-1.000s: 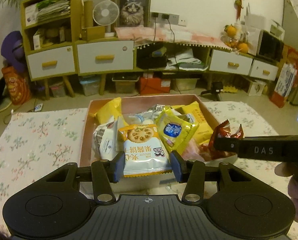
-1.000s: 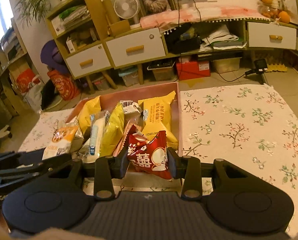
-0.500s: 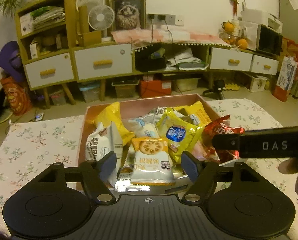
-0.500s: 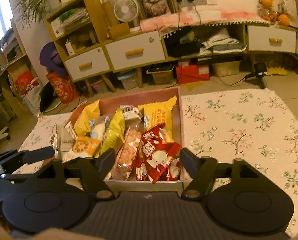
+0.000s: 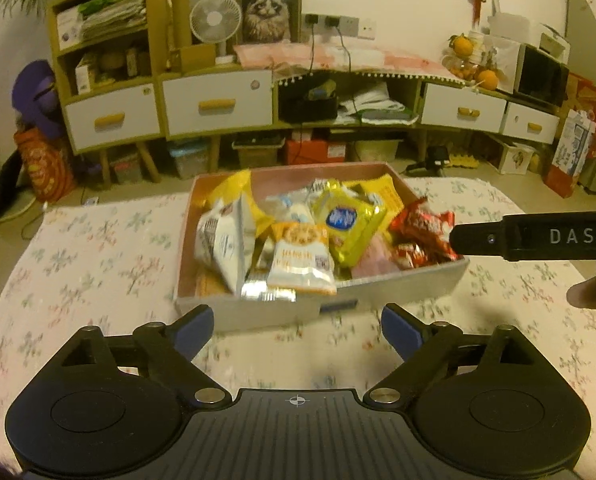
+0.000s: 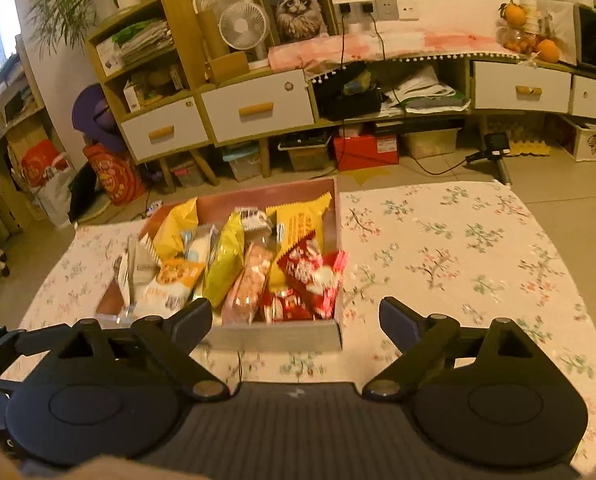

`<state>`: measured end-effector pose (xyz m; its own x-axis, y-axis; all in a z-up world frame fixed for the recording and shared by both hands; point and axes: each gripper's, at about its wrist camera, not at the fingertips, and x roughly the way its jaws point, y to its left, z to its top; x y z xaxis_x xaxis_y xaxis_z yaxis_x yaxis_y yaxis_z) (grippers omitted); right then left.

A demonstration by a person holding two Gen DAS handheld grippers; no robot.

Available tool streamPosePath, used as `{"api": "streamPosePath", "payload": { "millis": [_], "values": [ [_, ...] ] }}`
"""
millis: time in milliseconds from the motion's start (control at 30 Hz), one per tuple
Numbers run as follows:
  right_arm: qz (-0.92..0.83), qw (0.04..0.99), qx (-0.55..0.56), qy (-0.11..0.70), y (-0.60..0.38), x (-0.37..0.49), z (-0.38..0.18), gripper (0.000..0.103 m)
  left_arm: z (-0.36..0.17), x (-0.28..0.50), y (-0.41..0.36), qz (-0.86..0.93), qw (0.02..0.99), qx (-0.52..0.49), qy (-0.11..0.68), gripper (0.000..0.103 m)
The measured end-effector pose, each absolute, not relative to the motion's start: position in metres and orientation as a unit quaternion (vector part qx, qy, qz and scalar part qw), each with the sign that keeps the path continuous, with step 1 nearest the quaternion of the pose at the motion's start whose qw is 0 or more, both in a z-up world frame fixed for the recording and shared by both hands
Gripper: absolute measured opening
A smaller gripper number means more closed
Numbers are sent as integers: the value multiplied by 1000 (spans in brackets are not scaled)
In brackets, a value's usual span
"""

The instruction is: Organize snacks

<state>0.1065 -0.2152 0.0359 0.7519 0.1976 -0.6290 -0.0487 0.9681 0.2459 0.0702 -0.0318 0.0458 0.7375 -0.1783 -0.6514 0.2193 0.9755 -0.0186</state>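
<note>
While both grippers hang empty near the bottom of their frames, a shallow rectangular cardboard box (image 5: 257,312) sits at the centre of each view on a worktop (image 5: 97,264) covered in a pale cloth printed with small flower sprigs. Crinkly foil and plastic snack packets fill the box, most leaning upright against one another. In the left wrist view, a white and orange biscuit packet (image 5: 302,260) with a round cracker picture stands at the box's front wall, a glossy yellow packet (image 5: 348,224) with a blue oval label just behind it, and a shiny red packet (image 5: 422,228) at the right edge. The left gripper (image 5: 297,330) has its blue-padded fingers (image 5: 195,326) spread wide, short of the box front and gripping nothing. At the right of that frame, a black bar lettered DAS, part of the right gripper, reaches in beside the red packet. In the right wrist view, the right gripper (image 6: 295,320) also has its dark fingers (image 6: 398,322) spread wide, with the box's front right corner between them, untouched. A translucent pink packet (image 6: 249,284) stands in the middle of the box.
</note>
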Motion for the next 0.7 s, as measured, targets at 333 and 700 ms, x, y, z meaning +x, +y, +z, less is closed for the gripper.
{"api": "streamPosePath", "payload": {
  "millis": [333, 700],
  "values": [
    [40, 925, 66, 371, -203, 76, 47, 102, 52, 38, -20, -72, 921, 13, 383, 100],
    [23, 913, 58, 402, -186, 55, 46, 102, 51, 19, -13, -38, 905, 2, 423, 103]
  ]
}}
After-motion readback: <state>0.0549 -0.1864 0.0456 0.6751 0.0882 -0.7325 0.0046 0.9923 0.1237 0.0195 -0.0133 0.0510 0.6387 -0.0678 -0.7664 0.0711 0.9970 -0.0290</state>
